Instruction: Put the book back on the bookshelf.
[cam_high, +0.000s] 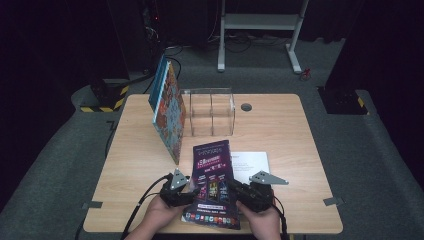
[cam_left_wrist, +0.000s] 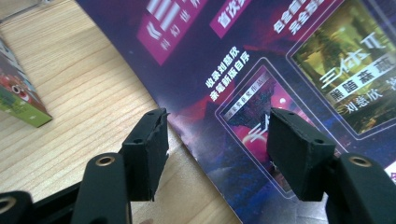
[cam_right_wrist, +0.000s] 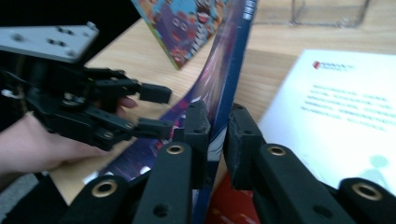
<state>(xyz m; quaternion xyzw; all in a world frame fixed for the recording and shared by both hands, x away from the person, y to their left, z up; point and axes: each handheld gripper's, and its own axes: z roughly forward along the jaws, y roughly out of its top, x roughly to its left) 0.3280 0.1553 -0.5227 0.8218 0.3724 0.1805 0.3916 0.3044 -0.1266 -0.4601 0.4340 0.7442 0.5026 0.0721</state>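
Right hand-held gripper (cam_right_wrist: 215, 122) pinches the purple booklet's (cam_high: 214, 170) right edge; left hand-held gripper (cam_left_wrist: 217, 149) gapes over its left edge

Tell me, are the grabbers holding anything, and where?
The right gripper pinches the purple booklet by its right edge. The left gripper's fingers sit open at its left edge, not gripping.

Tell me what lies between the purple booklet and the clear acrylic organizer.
Bare wooden table separates the purple booklet from the clear acrylic organizer, as the high view shows.
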